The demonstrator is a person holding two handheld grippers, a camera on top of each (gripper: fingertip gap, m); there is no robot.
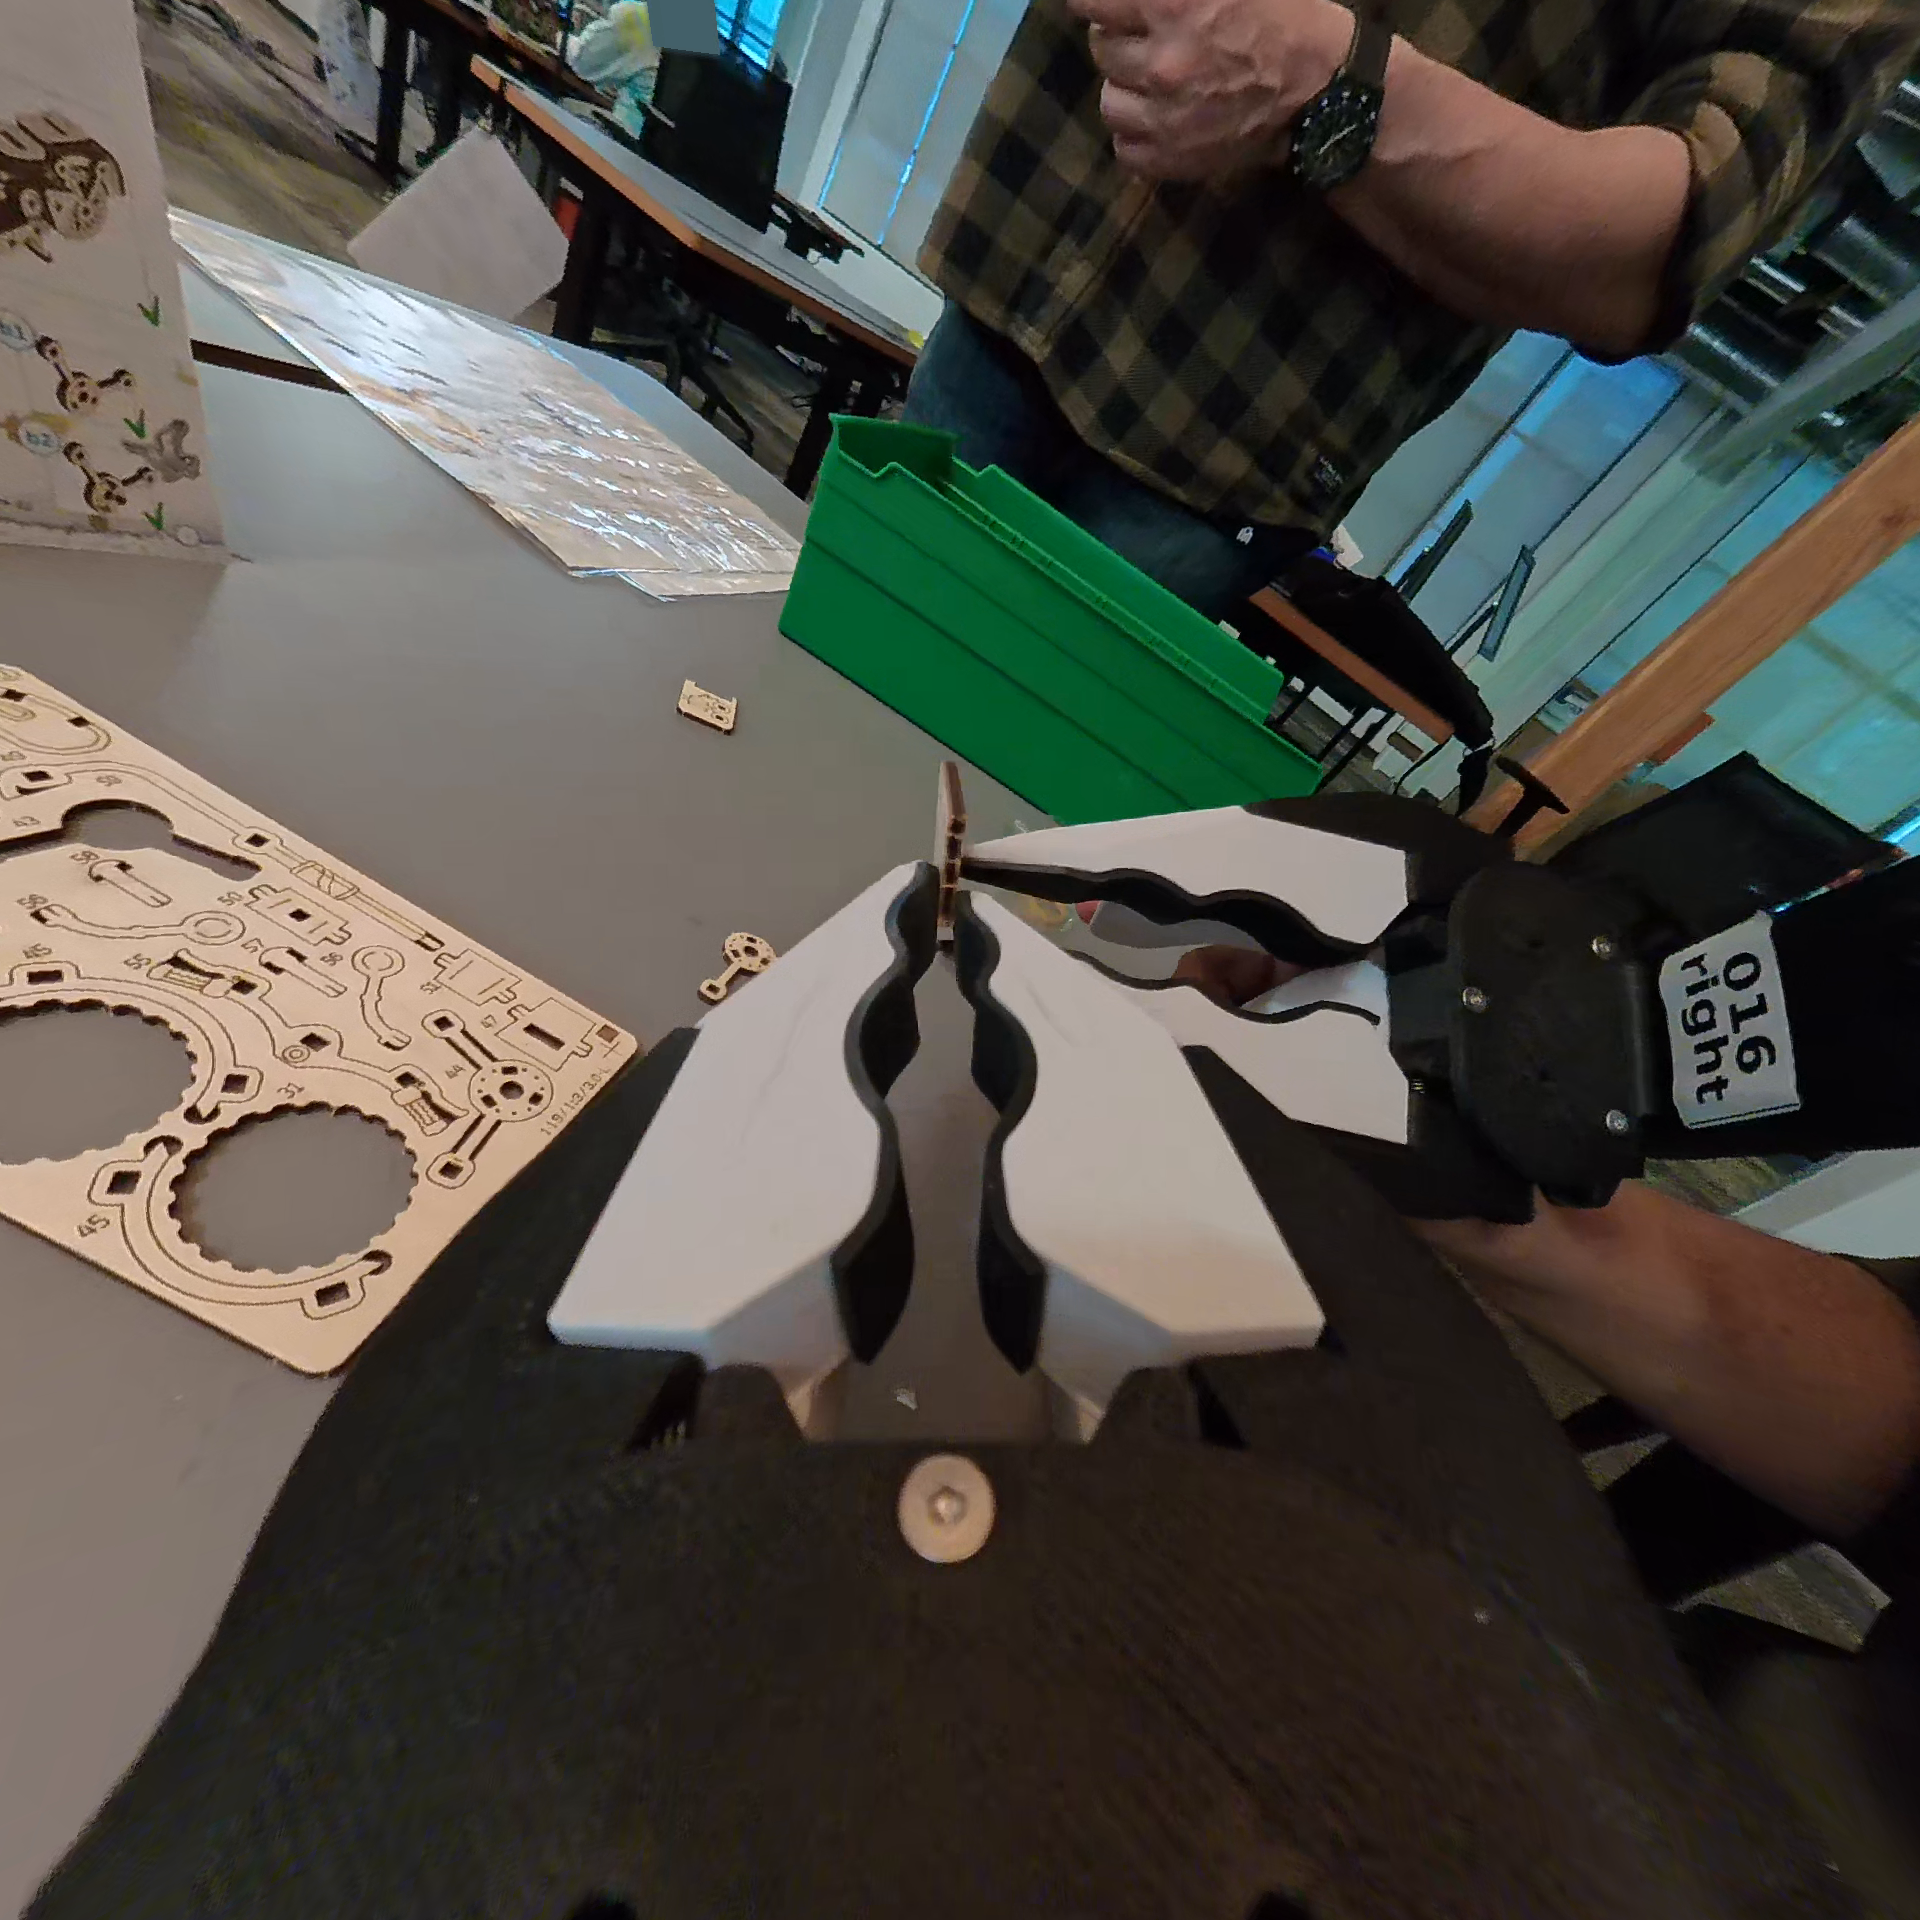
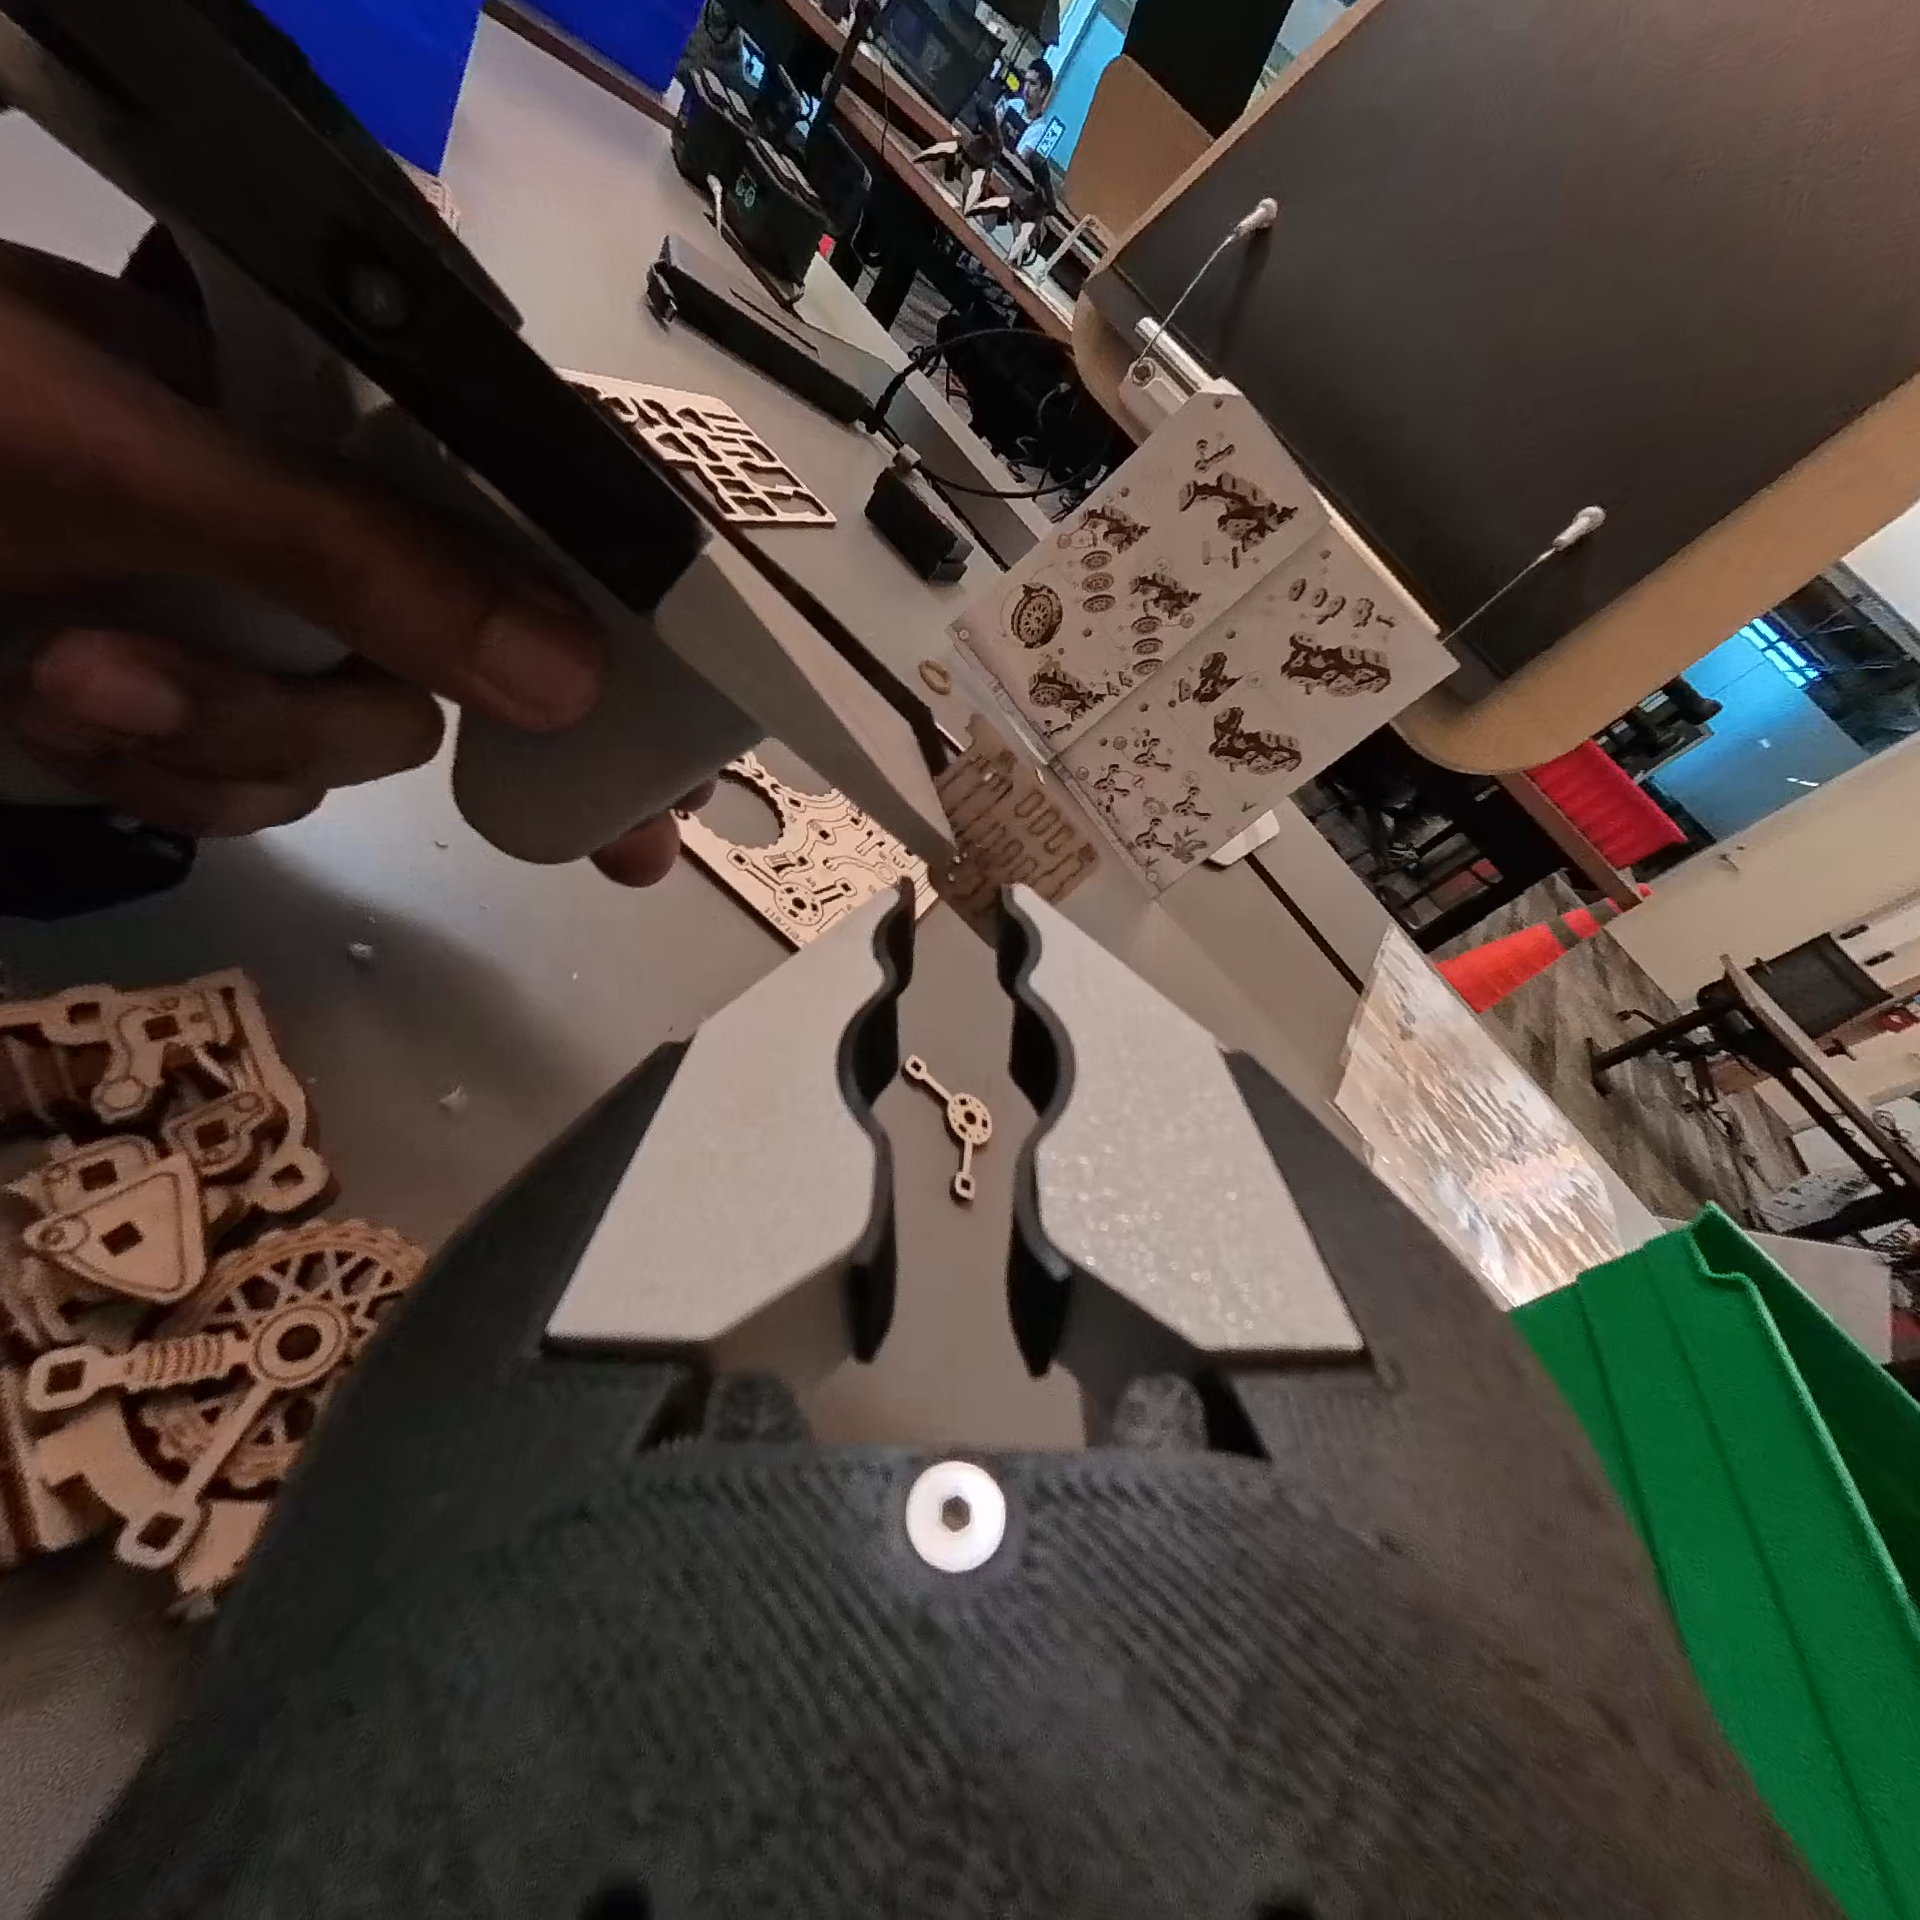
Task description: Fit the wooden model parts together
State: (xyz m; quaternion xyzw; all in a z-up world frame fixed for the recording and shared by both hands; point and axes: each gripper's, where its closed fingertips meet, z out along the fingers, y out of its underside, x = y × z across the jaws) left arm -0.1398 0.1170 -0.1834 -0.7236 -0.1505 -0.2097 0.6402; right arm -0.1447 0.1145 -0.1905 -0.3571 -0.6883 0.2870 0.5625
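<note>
A small flat wooden part (image 1: 950, 831) is clamped upright between the tips of my left gripper (image 1: 945, 914), above the grey table. In the right wrist view the part (image 2: 1023, 831) shows face-on with engraved slots, and the left gripper (image 2: 940, 805) reaches it from the upper left. My right gripper (image 2: 958, 906) stands narrowly open at the part's lower edge, its right fingertip against it. In the left wrist view the right gripper (image 1: 987, 883) comes in from the right. A small wooden lever part (image 1: 738, 961) lies on the table below; it also shows in the right wrist view (image 2: 951, 1127).
A laser-cut wooden sheet (image 1: 260, 1039) lies at the left. A green bin (image 1: 1018, 644) stands behind. An instruction booklet (image 2: 1195, 675) stands upright. A pile of wooden assemblies (image 2: 156, 1247) lies at the left. A person in a plaid shirt (image 1: 1247, 260) stands at the table's far side. Only a small space, under 4 cm, lies between the two pairs of fingers.
</note>
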